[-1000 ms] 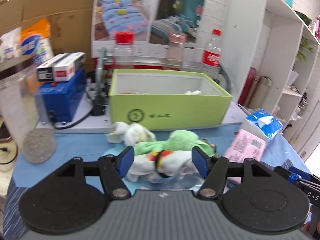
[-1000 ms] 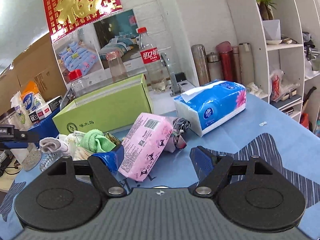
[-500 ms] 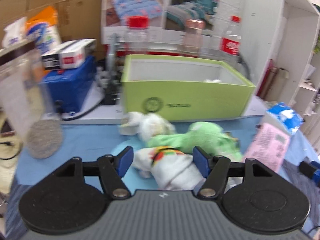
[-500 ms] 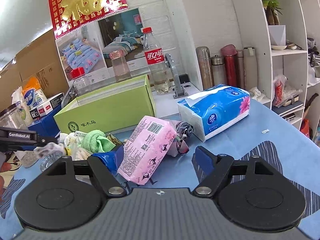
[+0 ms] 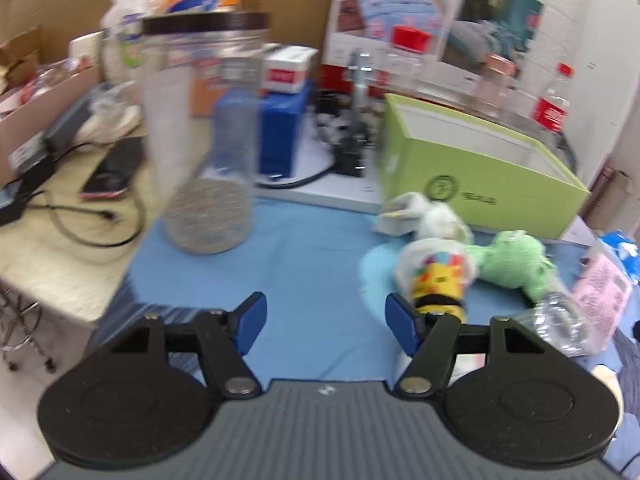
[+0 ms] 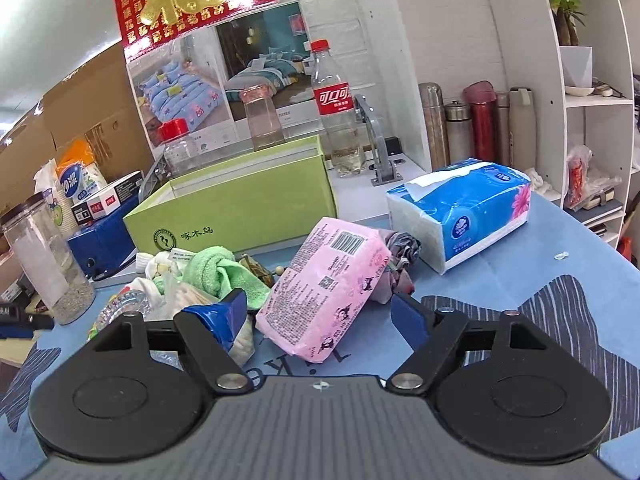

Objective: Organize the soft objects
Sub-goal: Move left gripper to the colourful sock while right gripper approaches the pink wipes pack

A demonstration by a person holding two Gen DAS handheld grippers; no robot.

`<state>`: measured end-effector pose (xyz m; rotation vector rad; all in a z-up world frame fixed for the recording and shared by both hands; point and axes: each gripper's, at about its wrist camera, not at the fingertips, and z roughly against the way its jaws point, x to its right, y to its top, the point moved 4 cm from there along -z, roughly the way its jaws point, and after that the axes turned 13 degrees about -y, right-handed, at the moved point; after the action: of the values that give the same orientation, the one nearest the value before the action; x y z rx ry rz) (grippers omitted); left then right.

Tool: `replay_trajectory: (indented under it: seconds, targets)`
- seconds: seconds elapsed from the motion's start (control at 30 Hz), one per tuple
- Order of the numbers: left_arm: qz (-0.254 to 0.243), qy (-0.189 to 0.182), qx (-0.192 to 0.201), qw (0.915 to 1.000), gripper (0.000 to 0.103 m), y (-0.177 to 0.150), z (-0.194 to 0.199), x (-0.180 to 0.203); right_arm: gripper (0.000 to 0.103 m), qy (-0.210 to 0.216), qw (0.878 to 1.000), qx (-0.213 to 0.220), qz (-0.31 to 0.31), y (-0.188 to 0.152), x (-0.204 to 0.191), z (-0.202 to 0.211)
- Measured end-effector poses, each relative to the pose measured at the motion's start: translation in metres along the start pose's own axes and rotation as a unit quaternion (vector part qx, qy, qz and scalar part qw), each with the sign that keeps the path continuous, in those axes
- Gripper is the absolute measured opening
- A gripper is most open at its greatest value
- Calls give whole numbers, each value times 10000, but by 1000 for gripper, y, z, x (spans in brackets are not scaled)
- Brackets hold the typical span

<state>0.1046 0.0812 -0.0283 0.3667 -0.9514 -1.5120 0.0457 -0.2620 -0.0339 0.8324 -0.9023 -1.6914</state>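
The left gripper (image 5: 326, 320) stands wide with only blue cloth (image 5: 304, 264) between its jaws — nothing held. A white sock with a yellow band (image 5: 438, 276) lies at its two o'clock, just beside the right finger; whether they touch cannot be told. A green towel (image 5: 516, 260) lies beyond it, the green box (image 5: 472, 176) at one o'clock. The right gripper (image 6: 318, 314) is wide too — a pink pack (image 6: 326, 292) lies between its jaws, unpressed.
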Motion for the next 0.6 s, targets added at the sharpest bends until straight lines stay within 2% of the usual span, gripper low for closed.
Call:
replay_trajectory:
  seconds: [0.1,0.27,0.33,0.37,0.43,0.53,0.6]
  targets:
    - [-186,-229,-156,9994,68,5,-26,25,66,-175,9996,29,200,-1,1,6]
    - [-175,-657,-538,9962,68,11,-71,46,66,-354,9991,-59,222,-3,15,8]
    - [-263,-531,-602,9964,68,9,-80,46,66,-418,9989,-80,195,-3,18,6]
    - [-321,-315,-656,9968,68,7,-84,42,66,-430,9989,-94,161,-2,19,4]
    - [-346,-116,-698,9969,69,2,-85,30,66,-361,9992,-150,77,-2,18,-2]
    - [37,-159,-543,9984,70,-3,-71,4,66,-229,9994,-259,-29,-1,8,-14]
    - [181,-17,-404,9990,70,-4,-61,-9,66,-286,9991,-288,-151,1,0,-25]
